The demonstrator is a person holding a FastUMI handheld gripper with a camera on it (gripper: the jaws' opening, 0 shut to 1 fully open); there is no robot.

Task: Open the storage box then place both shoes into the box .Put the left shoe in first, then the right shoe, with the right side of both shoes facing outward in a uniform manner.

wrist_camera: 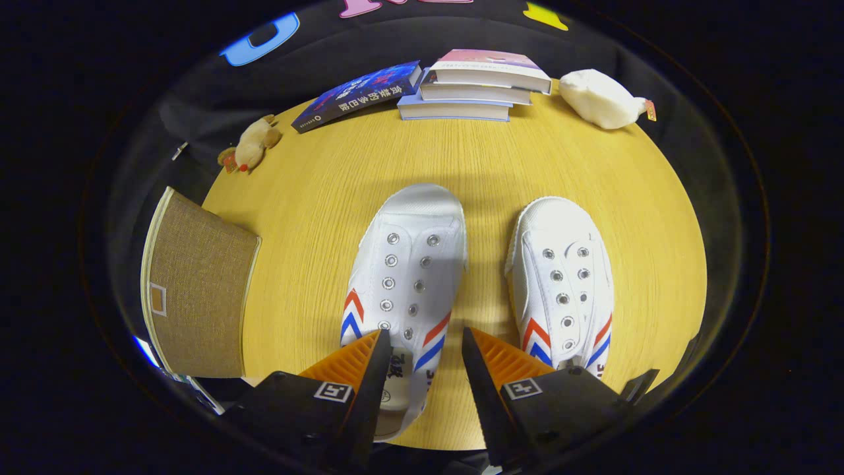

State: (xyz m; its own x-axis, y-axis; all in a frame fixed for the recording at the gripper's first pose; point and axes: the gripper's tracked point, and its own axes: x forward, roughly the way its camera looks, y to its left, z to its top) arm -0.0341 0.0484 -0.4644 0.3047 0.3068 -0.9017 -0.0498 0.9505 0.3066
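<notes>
Gripper (422, 346) jaws parted, holding nothing; heel side of the left shoe (402, 277) sits between the fingers. Right shoe (564, 284) just beside it, toes of both pointing away, on the wooden table (316, 171). Storage box (198, 297), brown fabric, stands left of the fingers; can't see inside it. Beyond the shoes: 4 books (461, 89), 2 plush toys (600, 99).

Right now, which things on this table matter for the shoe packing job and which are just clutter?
For the job: storage box, left shoe, right shoe, gripper open, the left shoe's heel between its fingers.
Lying about: stacked books, dark book, brown plush toy, white plush toy.
</notes>
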